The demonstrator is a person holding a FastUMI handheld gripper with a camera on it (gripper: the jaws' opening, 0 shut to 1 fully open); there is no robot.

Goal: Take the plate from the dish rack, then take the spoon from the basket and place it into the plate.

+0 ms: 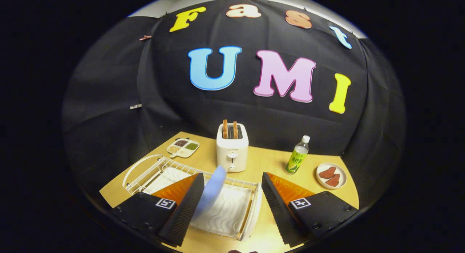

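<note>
Plate (212, 189) stands on edge in the white rack (232, 213), slotted upright so its rim offers a grip. The gripper (232, 205) hovers above, fingers spread wide and holding nothing; the plate lies between them, close by the left finger, apparently untouched. Beyond the rack stand a toaster (232, 147) and bottle (298, 155).
</note>
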